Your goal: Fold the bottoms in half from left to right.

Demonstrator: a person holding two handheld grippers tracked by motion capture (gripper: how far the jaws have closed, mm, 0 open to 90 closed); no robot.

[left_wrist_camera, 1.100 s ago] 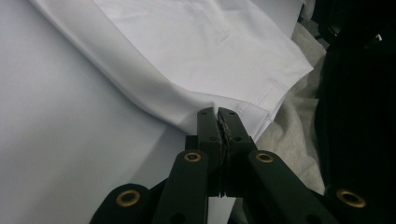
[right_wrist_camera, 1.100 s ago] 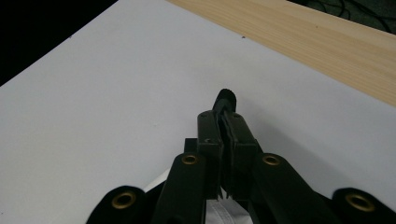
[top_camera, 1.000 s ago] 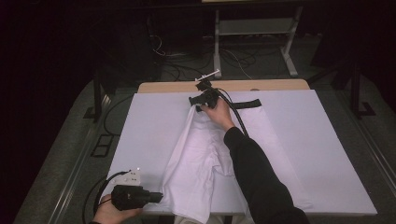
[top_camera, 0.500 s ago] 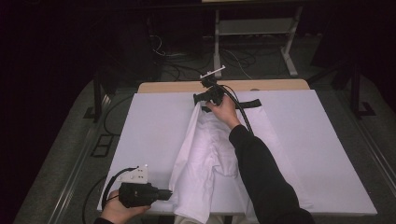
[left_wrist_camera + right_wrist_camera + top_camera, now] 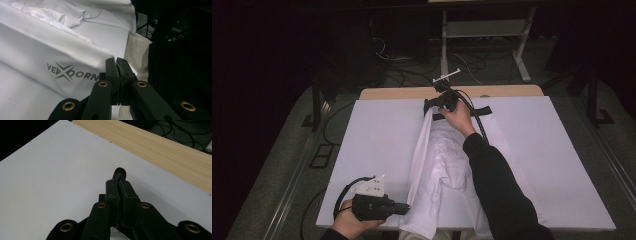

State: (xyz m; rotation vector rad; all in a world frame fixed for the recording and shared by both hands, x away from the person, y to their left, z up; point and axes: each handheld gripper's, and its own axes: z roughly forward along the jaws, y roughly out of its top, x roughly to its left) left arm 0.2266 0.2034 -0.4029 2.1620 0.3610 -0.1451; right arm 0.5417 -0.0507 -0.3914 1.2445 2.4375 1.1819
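Grey lettering "VEXDORN" shows on the white garment [image 5: 50, 45]; both the left gripper [image 5: 117, 62] and the right gripper [image 5: 117, 182] have their jaws clamped on its cloth.

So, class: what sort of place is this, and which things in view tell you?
Probably a lab or workshop set up for recording: a white-covered table with a white garment on it, loose cables on the floor, and a metal stand behind.
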